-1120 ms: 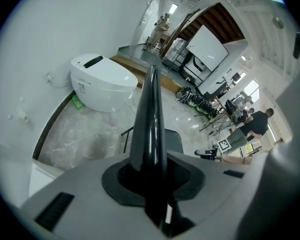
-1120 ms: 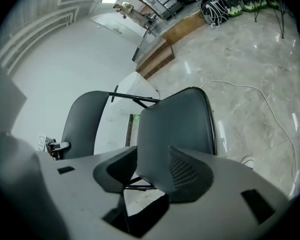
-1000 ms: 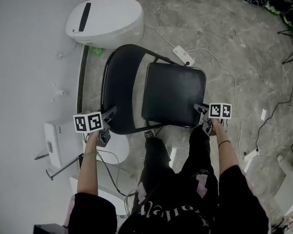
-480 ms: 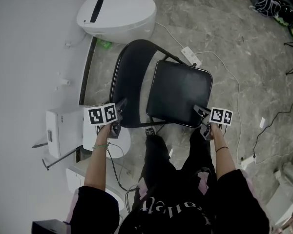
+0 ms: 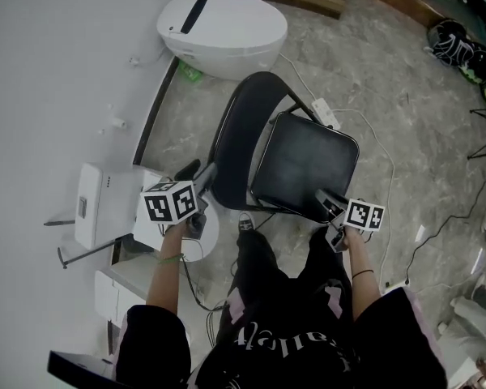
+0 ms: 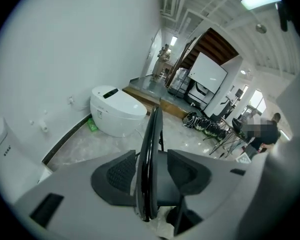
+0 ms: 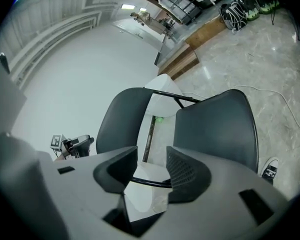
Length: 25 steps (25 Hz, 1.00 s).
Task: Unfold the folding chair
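Observation:
The black folding chair stands opened on the stone floor, its seat [image 5: 304, 173] level and its backrest [image 5: 231, 136] upright toward the wall. My left gripper [image 5: 196, 172] is at the backrest's near edge. In the left gripper view the backrest rim [image 6: 152, 144] runs between the jaws of the left gripper [image 6: 151, 166], which are opening, with a gap at the right pad. My right gripper [image 5: 326, 199] hovers at the seat's front right corner, open and holding nothing. The right gripper view looks past the right gripper [image 7: 152, 166] to the seat [image 7: 215, 129] and backrest [image 7: 117, 121].
A white toilet [image 5: 223, 24] sits against the wall behind the chair. A power strip [image 5: 326, 113] with a cable lies on the floor beside the chair. A white box [image 5: 97, 205] stands at the left. The person's legs and shoe [image 5: 245, 221] are just before the seat.
The left jaws have opened off the backrest rim and that gripper has lifted. The right gripper has risen and drawn back a little from the seat corner.

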{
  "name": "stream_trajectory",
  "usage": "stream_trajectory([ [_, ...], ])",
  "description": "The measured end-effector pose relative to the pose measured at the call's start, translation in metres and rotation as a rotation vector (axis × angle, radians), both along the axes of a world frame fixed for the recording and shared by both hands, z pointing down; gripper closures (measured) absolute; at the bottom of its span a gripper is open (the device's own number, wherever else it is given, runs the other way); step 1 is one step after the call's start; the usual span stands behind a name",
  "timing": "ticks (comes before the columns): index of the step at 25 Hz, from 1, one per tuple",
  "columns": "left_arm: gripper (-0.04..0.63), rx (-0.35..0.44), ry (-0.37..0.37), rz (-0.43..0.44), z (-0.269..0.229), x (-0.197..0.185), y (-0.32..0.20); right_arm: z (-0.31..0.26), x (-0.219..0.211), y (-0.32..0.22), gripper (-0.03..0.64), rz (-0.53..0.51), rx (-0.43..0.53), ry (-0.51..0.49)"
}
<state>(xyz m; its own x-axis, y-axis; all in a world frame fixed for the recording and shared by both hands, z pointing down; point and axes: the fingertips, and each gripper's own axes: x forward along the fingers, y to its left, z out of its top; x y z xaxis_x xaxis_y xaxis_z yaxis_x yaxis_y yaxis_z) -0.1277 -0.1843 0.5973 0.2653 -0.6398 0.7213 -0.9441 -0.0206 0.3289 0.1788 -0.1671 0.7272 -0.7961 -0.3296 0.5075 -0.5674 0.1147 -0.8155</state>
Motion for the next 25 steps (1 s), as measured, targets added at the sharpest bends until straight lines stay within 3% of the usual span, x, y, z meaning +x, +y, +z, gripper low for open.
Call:
stream_trajectory([
  [6, 0.431, 0.084, 0.012, 0.135, -0.035, 0.013, 0.011, -0.066, -0.044, 0.008, 0.439, 0.080, 0.120, -0.013],
  [11, 0.466, 0.089, 0.061, 0.199, -0.064, 0.026, 0.035, -0.122, -0.068, 0.027, 0.467, 0.224, 0.173, -0.061],
  [14, 0.472, 0.095, 0.096, 0.222, -0.082, 0.039, 0.059, -0.144, -0.072, 0.045, 0.494, 0.259, 0.191, -0.069],
  [18, 0.503, 0.133, 0.118, 0.179, -0.100, 0.066, 0.086, -0.161, -0.058, 0.067, 0.523, 0.206, 0.203, -0.051],
  [25, 0.542, 0.169, 0.143, 0.020, -0.101, 0.140, 0.132, -0.199, 0.011, 0.109, 0.541, 0.092, 0.266, -0.041],
])
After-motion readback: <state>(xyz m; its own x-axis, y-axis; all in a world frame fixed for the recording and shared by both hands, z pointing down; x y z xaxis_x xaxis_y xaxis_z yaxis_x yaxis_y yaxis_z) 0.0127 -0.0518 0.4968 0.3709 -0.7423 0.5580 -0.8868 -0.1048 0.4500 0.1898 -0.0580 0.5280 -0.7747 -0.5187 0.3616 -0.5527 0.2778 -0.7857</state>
